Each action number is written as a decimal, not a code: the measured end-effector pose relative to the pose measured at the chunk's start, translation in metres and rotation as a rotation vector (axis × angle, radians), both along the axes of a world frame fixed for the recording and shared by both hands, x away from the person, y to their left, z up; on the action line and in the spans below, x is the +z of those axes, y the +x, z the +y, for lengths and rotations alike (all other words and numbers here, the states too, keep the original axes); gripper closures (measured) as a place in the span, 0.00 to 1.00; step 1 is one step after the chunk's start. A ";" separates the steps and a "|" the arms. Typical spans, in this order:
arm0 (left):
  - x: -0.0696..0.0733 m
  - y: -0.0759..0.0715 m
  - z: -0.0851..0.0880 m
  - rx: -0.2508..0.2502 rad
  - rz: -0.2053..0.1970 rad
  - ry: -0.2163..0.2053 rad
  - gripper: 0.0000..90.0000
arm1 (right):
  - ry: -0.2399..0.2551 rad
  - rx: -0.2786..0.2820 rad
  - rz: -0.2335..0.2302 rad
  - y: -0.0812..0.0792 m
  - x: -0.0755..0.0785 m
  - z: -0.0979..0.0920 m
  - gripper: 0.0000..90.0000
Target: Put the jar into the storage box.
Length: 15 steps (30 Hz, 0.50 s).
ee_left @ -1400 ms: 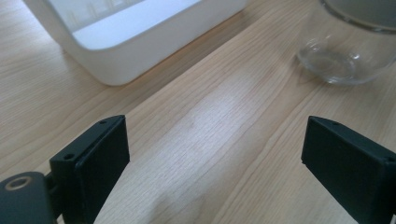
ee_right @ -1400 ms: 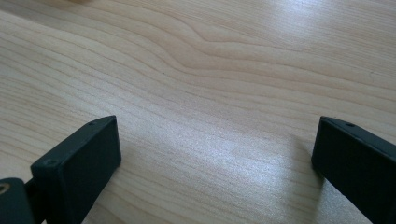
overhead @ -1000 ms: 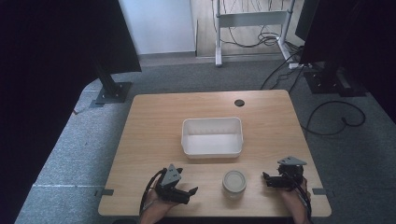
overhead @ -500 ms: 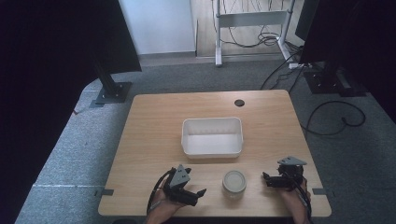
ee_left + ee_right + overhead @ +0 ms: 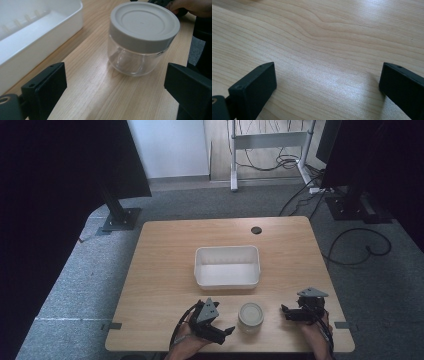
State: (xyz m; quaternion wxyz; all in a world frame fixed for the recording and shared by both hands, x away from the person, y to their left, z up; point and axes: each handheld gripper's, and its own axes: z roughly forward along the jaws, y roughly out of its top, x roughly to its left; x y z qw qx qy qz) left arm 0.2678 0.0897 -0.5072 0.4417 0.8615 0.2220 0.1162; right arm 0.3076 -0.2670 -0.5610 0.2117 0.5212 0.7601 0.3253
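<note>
A clear jar with a grey lid (image 5: 250, 315) (image 5: 142, 37) stands upright near the table's front edge. My left gripper (image 5: 227, 331) (image 5: 120, 90) is open just left of it, jaws wide and pointing at the jar, which sits a short way ahead of them, untouched. My right gripper (image 5: 286, 312) (image 5: 327, 87) is open to the right of the jar, jaws low over bare wood with nothing between them. A white rectangular tub (image 5: 228, 266) (image 5: 30, 37) sits empty behind the jar at the table's middle.
The wooden table (image 5: 165, 265) has a round cable hole (image 5: 256, 229) at the back. Dark stands and cables lie on the grey floor beyond. The other hand (image 5: 190, 5) shows behind the jar in the left gripper view.
My left gripper has moved right along the front edge, closing in on the jar. The right gripper and the jar have stayed put.
</note>
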 end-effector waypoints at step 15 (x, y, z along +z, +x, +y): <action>-0.008 0.002 -0.025 -0.036 0.005 0.015 0.04 | 0.000 0.003 0.000 0.000 0.000 0.000 0.01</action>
